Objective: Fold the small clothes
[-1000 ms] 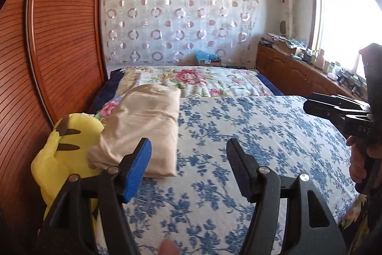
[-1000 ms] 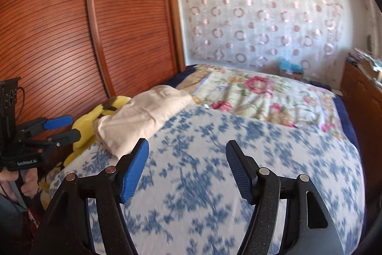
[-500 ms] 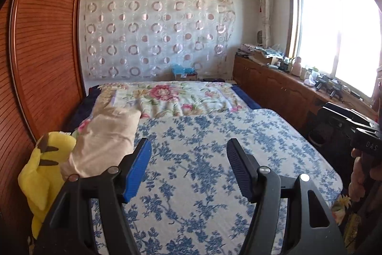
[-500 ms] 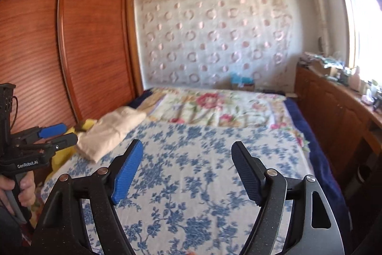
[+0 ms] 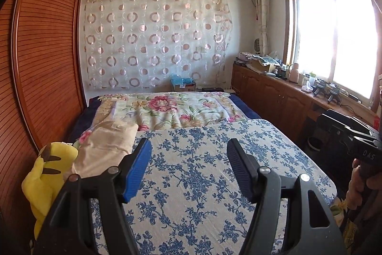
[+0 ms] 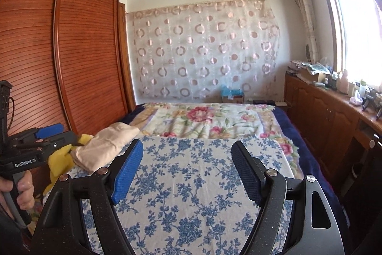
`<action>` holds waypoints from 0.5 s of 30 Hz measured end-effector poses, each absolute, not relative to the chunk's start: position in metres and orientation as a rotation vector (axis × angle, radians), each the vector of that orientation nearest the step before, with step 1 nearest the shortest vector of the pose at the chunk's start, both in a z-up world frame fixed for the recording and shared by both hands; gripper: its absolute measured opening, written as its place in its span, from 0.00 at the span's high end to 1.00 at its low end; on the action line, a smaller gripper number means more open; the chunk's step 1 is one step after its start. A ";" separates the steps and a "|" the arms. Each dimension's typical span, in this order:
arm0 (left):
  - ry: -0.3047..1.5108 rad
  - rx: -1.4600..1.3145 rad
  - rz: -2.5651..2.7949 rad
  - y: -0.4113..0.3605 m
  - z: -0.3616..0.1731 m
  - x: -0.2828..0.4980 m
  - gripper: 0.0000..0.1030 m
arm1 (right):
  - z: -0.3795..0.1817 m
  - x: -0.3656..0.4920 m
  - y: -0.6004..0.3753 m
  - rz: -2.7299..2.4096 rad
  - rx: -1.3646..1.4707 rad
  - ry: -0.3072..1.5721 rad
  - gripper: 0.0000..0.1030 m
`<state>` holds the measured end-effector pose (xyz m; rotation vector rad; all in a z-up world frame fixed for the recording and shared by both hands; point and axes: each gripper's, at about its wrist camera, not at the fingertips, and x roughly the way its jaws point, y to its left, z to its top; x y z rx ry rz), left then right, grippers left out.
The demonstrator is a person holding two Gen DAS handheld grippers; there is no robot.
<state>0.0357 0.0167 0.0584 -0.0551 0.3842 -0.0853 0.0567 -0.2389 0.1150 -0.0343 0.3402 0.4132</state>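
A folded beige garment (image 5: pixel 105 147) lies at the left edge of the bed, on the blue-flowered cover (image 5: pixel 203 171); it also shows in the right wrist view (image 6: pixel 107 145). My left gripper (image 5: pixel 188 171) is open and empty, held back above the near part of the bed, to the right of the garment. My right gripper (image 6: pixel 187 173) is open and empty, also held above the blue-flowered cover (image 6: pixel 203 171). The left gripper shows at the left of the right wrist view (image 6: pixel 47 133), the right gripper's body at the right of the left wrist view (image 5: pixel 353 138).
A yellow plush toy (image 5: pixel 47 173) sits beside the garment against the wooden wardrobe (image 5: pixel 35 75). A pink-flowered quilt (image 5: pixel 167 109) covers the far half of the bed. A wooden cabinet (image 5: pixel 274 97) with clutter runs under the window on the right.
Both grippers have pulled back and tilted up from the bed, so the garment now looks farther away. Both stay open and empty.
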 end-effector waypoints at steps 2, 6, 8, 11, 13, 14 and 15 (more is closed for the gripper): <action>0.379 -0.047 -0.077 0.015 0.059 0.034 0.36 | 0.115 0.056 -0.239 0.409 -0.035 0.337 0.24; 0.375 -0.039 -0.069 0.015 0.059 0.033 0.36 | 0.114 0.055 -0.238 0.403 -0.031 0.338 0.24; 0.373 -0.038 -0.067 0.015 0.059 0.033 0.36 | 0.114 0.055 -0.238 0.403 -0.031 0.339 0.24; 0.369 -0.039 -0.065 0.014 0.061 0.031 0.36 | 0.114 0.053 -0.239 0.402 -0.033 0.337 0.24; 0.366 -0.040 -0.063 0.015 0.061 0.031 0.36 | 0.114 0.052 -0.239 0.403 -0.032 0.337 0.24; 0.365 -0.039 -0.062 0.014 0.061 0.031 0.36 | 0.114 0.053 -0.239 0.403 -0.033 0.336 0.24; 0.366 -0.039 -0.062 0.014 0.061 0.031 0.36 | 0.114 0.053 -0.239 0.402 -0.033 0.337 0.24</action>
